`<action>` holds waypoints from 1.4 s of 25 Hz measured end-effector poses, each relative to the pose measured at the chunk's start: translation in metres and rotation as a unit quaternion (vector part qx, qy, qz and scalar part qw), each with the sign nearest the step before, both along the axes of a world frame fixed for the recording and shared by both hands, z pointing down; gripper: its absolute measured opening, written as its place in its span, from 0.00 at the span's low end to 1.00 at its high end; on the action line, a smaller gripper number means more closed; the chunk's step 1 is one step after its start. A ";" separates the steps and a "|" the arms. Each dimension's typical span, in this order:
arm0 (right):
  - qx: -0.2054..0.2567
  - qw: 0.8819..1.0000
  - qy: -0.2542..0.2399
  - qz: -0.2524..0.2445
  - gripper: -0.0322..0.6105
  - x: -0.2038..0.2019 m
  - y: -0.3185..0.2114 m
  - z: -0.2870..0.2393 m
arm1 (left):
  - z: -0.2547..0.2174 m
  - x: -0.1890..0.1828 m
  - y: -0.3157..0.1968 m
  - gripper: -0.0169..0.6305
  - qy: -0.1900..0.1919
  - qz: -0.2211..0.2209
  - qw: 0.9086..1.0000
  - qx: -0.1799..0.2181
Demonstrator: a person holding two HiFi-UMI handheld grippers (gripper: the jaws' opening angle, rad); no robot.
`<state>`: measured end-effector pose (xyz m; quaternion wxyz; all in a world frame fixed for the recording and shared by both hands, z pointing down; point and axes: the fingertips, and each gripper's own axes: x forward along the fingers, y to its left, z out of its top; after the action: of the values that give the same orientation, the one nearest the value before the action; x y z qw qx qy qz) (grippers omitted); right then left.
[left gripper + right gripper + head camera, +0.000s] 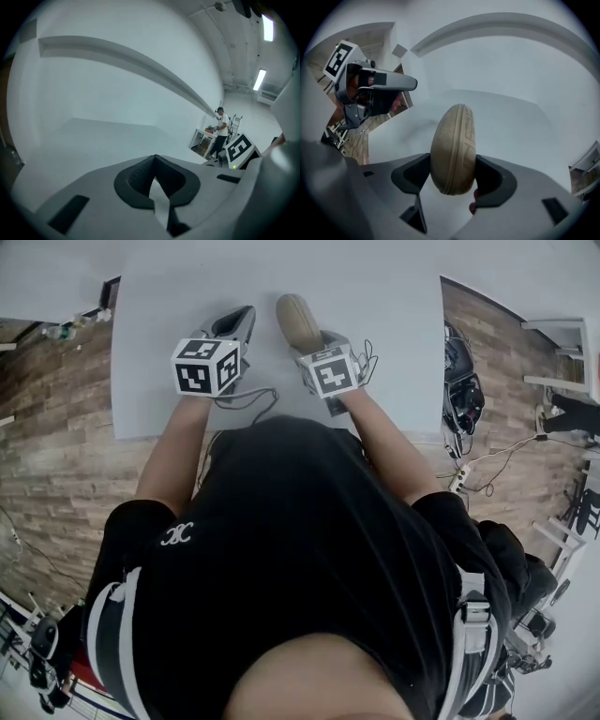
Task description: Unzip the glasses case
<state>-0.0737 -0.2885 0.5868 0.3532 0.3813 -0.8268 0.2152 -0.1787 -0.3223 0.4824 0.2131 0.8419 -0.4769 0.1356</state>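
Observation:
The tan oval glasses case (296, 320) is held above the white table (384, 324), with my right gripper (315, 341) shut on its near end. In the right gripper view the case (454, 136) stands on edge between the dark pads (497, 180), its zip seam facing the camera, and the right gripper (452, 164) clamps both of its sides. My left gripper (240, 322) hovers just left of the case, not touching it. The left gripper (154, 161) is shut, with nothing between its jaws. It also shows in the right gripper view, as the left gripper (393, 84) at upper left.
The table's front edge (141, 435) lies close to the person's body. Wooden floor (56, 456) surrounds the table. Cables and a power strip (461, 474) lie on the floor at the right. A person (221, 124) stands far off by a bench.

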 end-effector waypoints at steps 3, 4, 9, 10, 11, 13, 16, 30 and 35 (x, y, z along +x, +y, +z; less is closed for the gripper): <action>-0.011 1.000 0.023 0.000 0.49 -0.003 -0.006 0.017 | 0.006 0.002 0.004 0.03 -0.010 0.005 1.000 -0.013; -0.014 0.999 0.031 -0.001 0.49 -0.004 -0.008 0.021 | 0.008 0.004 0.006 0.03 -0.006 0.007 1.000 -0.018; -0.025 0.998 0.065 -0.002 0.49 -0.009 -0.007 0.034 | 0.015 0.002 0.013 0.03 0.000 0.011 0.999 -0.032; -0.025 0.997 0.070 -0.001 0.49 -0.009 -0.006 0.036 | 0.016 0.002 0.015 0.03 0.001 0.011 0.999 -0.033; -0.026 0.997 0.072 -0.001 0.49 -0.009 -0.006 0.037 | 0.018 0.001 0.016 0.03 0.003 0.010 0.999 -0.035; -0.023 0.997 0.068 -0.002 0.49 -0.009 -0.006 0.038 | 0.020 0.001 0.017 0.03 0.005 0.008 0.999 -0.040; -0.012 0.999 0.049 0.004 0.49 -0.008 -0.006 0.035 | 0.023 0.000 0.019 0.03 0.008 0.005 0.999 -0.045; 0.165 0.970 -0.130 0.121 0.07 0.028 -0.028 -0.107 | 0.009 -0.007 0.011 0.03 -0.008 -0.010 1.000 -0.011; 0.154 0.965 -0.162 0.136 0.07 0.025 -0.030 -0.115 | 0.010 -0.010 0.012 0.03 0.008 -0.013 1.000 -0.027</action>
<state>-0.0485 -0.3181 0.4719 0.1192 0.5002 -0.8363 0.1903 -0.1890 -0.3098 0.4928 0.2414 0.8304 -0.4826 0.1390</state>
